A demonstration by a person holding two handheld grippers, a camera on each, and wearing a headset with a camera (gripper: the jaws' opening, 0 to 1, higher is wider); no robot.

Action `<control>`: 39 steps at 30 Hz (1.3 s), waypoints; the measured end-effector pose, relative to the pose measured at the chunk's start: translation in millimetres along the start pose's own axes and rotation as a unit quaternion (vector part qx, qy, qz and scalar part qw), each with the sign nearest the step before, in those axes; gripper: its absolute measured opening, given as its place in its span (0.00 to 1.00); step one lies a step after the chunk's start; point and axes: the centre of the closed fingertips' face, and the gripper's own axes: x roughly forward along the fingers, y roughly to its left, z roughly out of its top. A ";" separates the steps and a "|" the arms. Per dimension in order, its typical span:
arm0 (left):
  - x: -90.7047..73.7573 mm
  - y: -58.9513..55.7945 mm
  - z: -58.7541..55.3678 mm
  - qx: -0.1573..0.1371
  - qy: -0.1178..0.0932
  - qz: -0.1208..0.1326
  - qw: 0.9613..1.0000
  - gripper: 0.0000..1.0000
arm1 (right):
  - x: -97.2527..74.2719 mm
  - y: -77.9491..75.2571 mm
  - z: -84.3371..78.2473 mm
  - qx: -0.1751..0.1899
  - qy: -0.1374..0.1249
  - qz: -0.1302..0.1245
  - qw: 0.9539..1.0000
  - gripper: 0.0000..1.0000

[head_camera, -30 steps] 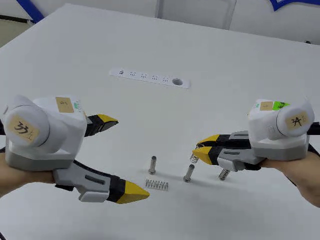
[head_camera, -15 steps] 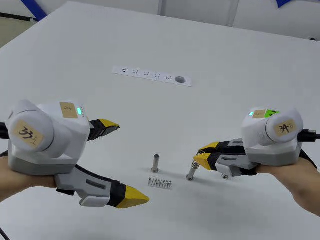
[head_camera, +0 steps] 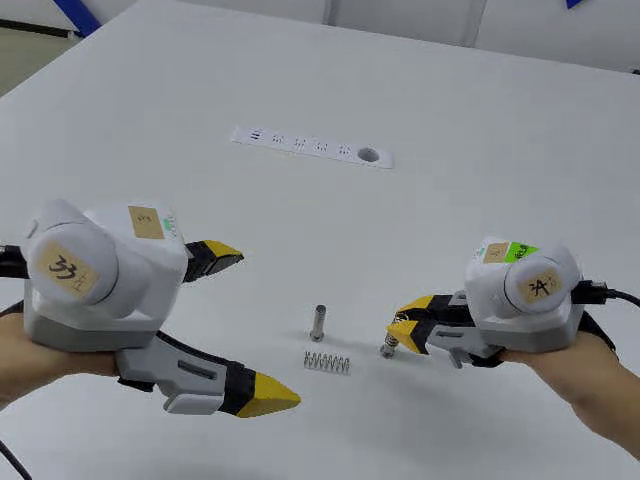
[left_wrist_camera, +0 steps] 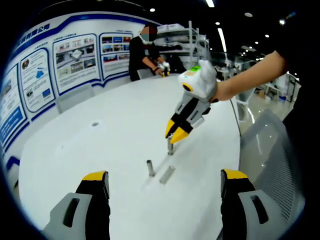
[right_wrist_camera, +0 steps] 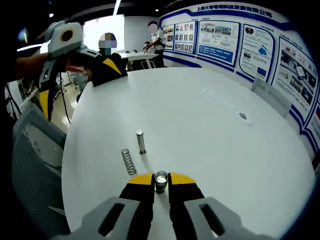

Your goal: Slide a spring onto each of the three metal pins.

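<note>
My right gripper [head_camera: 404, 322] is shut on a spring [head_camera: 389, 343] that sits over an upright metal pin; its own view shows the spring's round end [right_wrist_camera: 160, 180] pinched between the yellow tips of the right gripper [right_wrist_camera: 160, 179]. A bare pin [head_camera: 319, 322] [right_wrist_camera: 141, 141] stands just to the left. A loose spring [head_camera: 327, 362] [right_wrist_camera: 128, 161] lies flat in front of it. My left gripper [head_camera: 243, 326] hangs open, left of the bare pin. The left gripper view looks between that gripper's [left_wrist_camera: 164, 175] spread jaws at the bare pin [left_wrist_camera: 150, 167] and the loose spring [left_wrist_camera: 167, 174].
A white power strip [head_camera: 312, 147] lies farther back on the white table [head_camera: 470, 180]. A grey mesh chair [right_wrist_camera: 35, 170] stands at the table's near edge. People stand at the far end of the room.
The right gripper has come down and left with its spring, which now sits lower over the pin. The left gripper has barely moved. The head camera has shifted.
</note>
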 end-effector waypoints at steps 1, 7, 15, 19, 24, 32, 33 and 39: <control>-0.1 -0.1 -0.9 -0.001 0.001 0.000 1.000 0.94 | 0.6 -0.1 -0.3 -0.001 0.000 0.000 1.000 0.11; -0.5 -0.7 -5.5 -0.002 0.009 -0.001 1.000 0.94 | 6.8 -2.6 -6.6 -0.007 0.010 -0.002 1.000 0.11; 0.2 1.4 -3.8 -0.003 0.004 0.002 1.000 0.93 | 12.5 -4.1 -13.8 -0.021 0.024 -0.005 0.999 0.12; 0.3 2.2 -4.2 -0.005 0.004 0.004 1.000 0.93 | 13.2 -7.0 -13.5 -0.018 0.024 -0.007 1.000 0.12; 0.9 2.3 -5.9 -0.003 0.007 0.003 1.000 0.92 | 12.7 -7.6 -14.5 -0.028 0.030 -0.009 0.999 0.13; 1.1 2.3 -4.4 -0.005 0.003 0.002 1.000 0.92 | -3.1 -10.7 4.9 -0.010 -0.010 -0.021 1.000 0.20; 1.1 2.5 -4.5 -0.005 0.003 0.002 1.000 0.92 | -6.8 -12.8 10.0 -0.002 -0.019 -0.027 0.999 0.21; 2.0 2.7 -5.3 -0.007 0.002 0.002 1.000 0.92 | -20.5 -7.6 34.8 -0.017 -0.047 -0.034 0.998 0.21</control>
